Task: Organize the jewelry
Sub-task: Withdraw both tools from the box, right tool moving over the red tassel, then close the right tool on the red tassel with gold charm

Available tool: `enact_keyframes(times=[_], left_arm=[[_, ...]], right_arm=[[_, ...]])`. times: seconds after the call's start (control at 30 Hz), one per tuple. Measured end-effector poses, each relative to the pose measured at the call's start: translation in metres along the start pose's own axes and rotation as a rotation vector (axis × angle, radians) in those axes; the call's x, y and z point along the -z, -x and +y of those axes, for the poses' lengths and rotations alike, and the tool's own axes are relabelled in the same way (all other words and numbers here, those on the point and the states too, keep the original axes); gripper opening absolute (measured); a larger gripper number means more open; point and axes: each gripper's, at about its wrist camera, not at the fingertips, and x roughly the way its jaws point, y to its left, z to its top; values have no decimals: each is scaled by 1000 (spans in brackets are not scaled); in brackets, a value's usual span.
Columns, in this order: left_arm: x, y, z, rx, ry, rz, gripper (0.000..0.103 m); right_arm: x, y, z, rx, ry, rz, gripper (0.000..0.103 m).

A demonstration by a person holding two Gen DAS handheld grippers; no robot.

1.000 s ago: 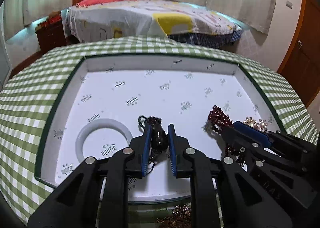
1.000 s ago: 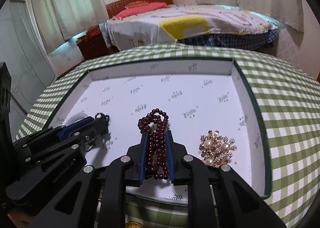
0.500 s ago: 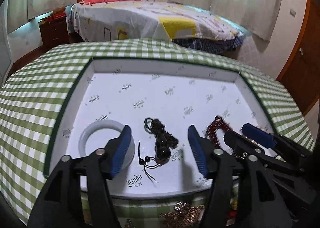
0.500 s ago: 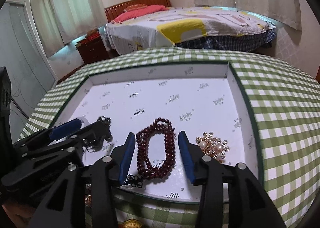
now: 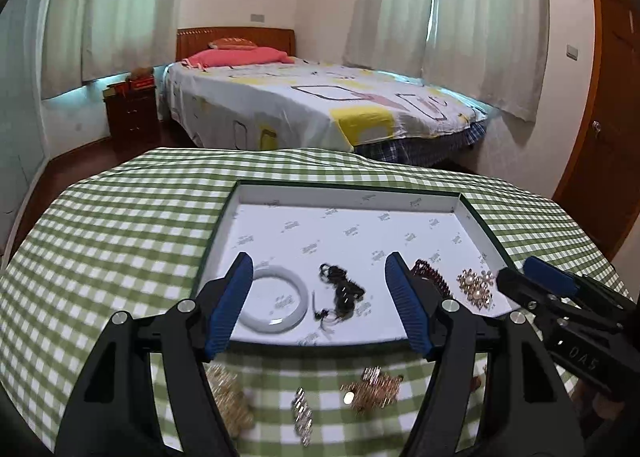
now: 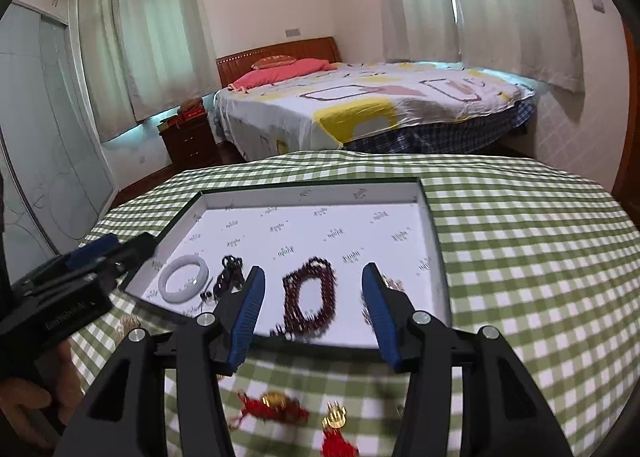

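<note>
A shallow white tray (image 5: 256, 199) with a dark green rim sits on a table under a green-and-white checked cloth (image 5: 120, 225). Four pieces lie in a row along the tray's near edge: a white bangle (image 5: 274, 299) at the left, a black cord necklace with dark beads (image 5: 342, 291) beside it, a dark red bead bracelet (image 6: 310, 299) next, and a gold-and-pearl brooch (image 5: 476, 285) at the right. The left gripper (image 5: 320, 299) hangs above the near rim with its blue-padded fingers (image 5: 232, 297) standing wide; its jaws have just been opening, and nothing is between the pads (the bangle and black necklace lie flat on the tray floor below, apart from the fingers). The right gripper (image 6: 310, 305) hangs likewise over the near rim, fingers (image 6: 248, 307) moderately spread; its jaws have also just been opening, and the red bracelet lies on the tray floor in line with the gap, not gripped. Each gripper shows at the edge of the other's view. On the cloth in front of the tray, outside it, lie further pieces: gold-coloured ornaments (image 5: 374, 389) and a silver clip-like item (image 5: 302, 415) in the left view, and red tasselled ornaments with gold fittings (image 6: 280, 409) in the right view, all blurred. A bed (image 5: 320, 105) and curtains (image 5: 480, 17) stand behind the table.
</note>
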Motion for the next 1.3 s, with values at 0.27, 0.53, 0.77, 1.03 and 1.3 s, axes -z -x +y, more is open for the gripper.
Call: enact_keyframes(times=[0.27,0.53,0.77,1.03,1.3], left_arm=[[27,20,11,-44,11,17,67],[58,37,23,-91,14,41,67],[72,41,36,-119,43,71,67],[73,36,38,-119,47,88,67],[78,29,38,-119,46,113,67]], right_arm=[[35,17,2,19,-1,16,50],[68,16,2,14,6,82,50],[67,7,3,20,4,117,49],[69,-7,1,20,10,195,31],[72,-7,-5,31,2,208,14]])
